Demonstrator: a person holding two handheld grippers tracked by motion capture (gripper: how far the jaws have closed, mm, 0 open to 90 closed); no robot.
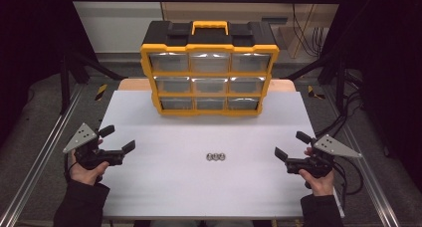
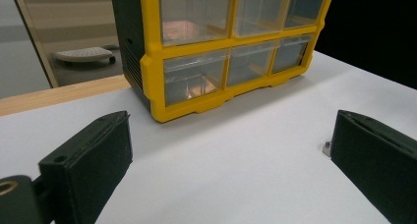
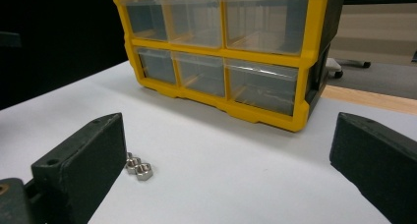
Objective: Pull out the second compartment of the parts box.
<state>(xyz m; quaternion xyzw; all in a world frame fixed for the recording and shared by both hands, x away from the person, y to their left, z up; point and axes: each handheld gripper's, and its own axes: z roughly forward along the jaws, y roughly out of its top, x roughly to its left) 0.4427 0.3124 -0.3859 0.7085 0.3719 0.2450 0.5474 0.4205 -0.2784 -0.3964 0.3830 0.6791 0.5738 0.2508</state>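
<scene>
Left gripper (image 1: 121,139) is held at about 8 o'clock on the white bench (image 1: 164,187), in a hand (image 1: 84,170) with a dark sleeve. Jaws are spread wide, nothing between them; bare bench is seen between them in the left gripper view (image 2: 231,160).

Three small metal nuts (image 1: 216,157) are laid in a tight row, touching, just toward 6 o'clock from bench centre, well apart from both grippers. In the right gripper view the nuts (image 3: 139,167) are partly hidden behind the left-hand jaw. One nut (image 2: 327,148) is glimpsed at the edge of the right-hand jaw in the left gripper view.

Yellow-and-black drawer organizer (image 1: 209,67) is stood upright at 12 o'clock, near the far bench edge. Nine clear drawers are counted, three by three, with a yellow carry handle (image 1: 210,26) on top.

Right gripper (image 1: 292,146) is held at about 4 o'clock in the other hand (image 1: 321,179). Jaws are likewise spread wide and nothing is gripped.
</scene>
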